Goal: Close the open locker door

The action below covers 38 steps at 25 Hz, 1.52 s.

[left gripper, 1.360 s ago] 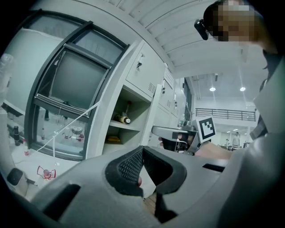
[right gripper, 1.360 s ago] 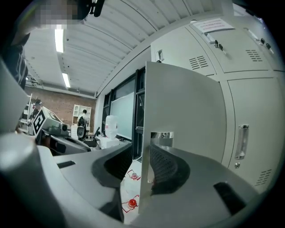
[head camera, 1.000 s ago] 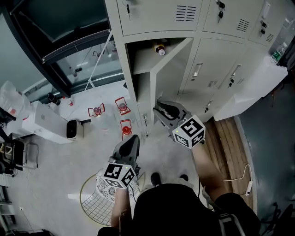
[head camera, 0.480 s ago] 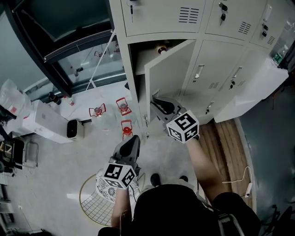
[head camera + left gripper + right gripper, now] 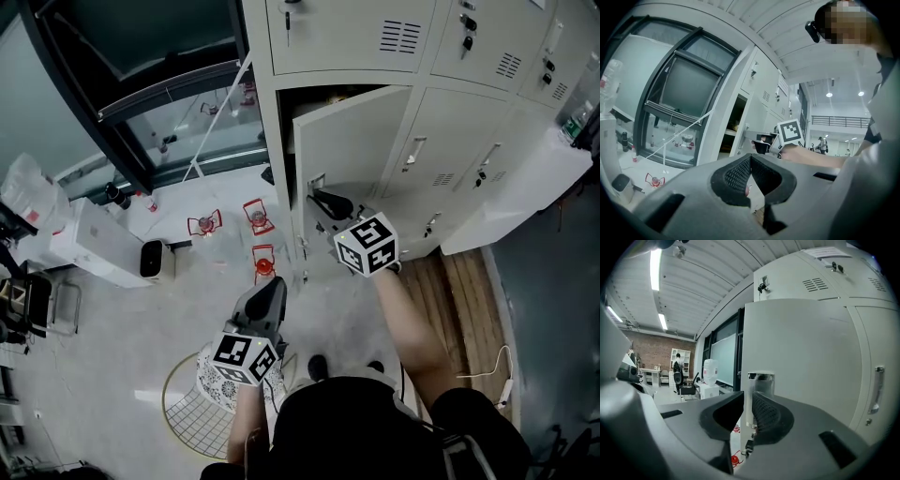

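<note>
Open locker door (image 5: 352,141), middle row of the grey locker bank (image 5: 487,122): upright, long axis vertical, hinged on the right. Swung most of the way toward its frame, with a dark gap along the top and left. Outer face turned to the person, free edge pointing left.

On the floor left of the lockers: small red wire-framed things (image 5: 255,214), a white box (image 5: 103,246), a dark window frame (image 5: 122,103) behind. Nearer the feet, a round wire basket (image 5: 187,412). Wooden boards (image 5: 469,281) along the right. Nothing visible between door and frame.

Right gripper (image 5: 323,202) at the door's lower free edge, pointing roughly level. In the right gripper view (image 5: 749,401), thin door edge (image 5: 801,357) with its shiny metal tab running vertically between the pads. Jaws just been closing, now clamped on that edge.

Left gripper (image 5: 272,286) low and well apart from the door, out over the floor. In the left gripper view (image 5: 750,159), pads together at the tips, nothing between them.
</note>
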Each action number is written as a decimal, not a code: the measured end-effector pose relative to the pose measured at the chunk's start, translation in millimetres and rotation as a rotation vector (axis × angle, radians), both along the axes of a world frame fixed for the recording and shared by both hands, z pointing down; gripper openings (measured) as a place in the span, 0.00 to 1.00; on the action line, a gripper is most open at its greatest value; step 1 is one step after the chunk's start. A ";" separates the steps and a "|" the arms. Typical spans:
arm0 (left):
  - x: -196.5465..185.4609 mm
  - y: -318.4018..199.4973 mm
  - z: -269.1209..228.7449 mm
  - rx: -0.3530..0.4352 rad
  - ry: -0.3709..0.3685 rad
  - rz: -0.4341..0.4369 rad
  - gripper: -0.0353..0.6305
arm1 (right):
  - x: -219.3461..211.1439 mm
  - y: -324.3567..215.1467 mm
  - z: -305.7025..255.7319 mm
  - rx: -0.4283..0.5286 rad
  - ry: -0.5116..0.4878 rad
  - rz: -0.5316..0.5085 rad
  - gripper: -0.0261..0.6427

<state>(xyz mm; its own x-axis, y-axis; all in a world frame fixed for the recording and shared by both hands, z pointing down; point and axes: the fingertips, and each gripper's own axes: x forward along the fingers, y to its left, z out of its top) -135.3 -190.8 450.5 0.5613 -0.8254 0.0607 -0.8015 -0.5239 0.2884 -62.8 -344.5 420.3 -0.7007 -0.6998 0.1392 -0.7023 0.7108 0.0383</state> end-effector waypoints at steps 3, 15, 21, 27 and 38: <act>-4.1 0.1 0.7 -0.002 0.000 -0.005 0.08 | -0.2 -10.3 2.8 -0.012 -0.004 0.019 0.12; -10.8 -0.8 0.4 -0.003 -0.002 -0.007 0.08 | -10.8 -35.2 7.2 -0.020 0.009 0.051 0.09; -14.4 -0.8 1.6 -0.006 0.000 -0.010 0.08 | -15.2 -48.6 8.0 -0.032 0.011 0.061 0.08; -16.2 -0.5 2.8 -0.007 0.004 -0.011 0.08 | -18.8 -62.8 9.2 -0.042 0.023 0.081 0.08; -24.2 2.9 3.7 -0.006 0.011 -0.022 0.08 | -22.3 -80.8 9.7 -0.076 -0.022 0.117 0.07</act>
<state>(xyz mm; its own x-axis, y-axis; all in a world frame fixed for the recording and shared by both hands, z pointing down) -159.5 -187.9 454.3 0.5436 -0.8372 0.0599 -0.8096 -0.5041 0.3007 -85.0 -425.3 430.0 -0.6187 -0.7646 0.1803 -0.7804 0.6246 -0.0294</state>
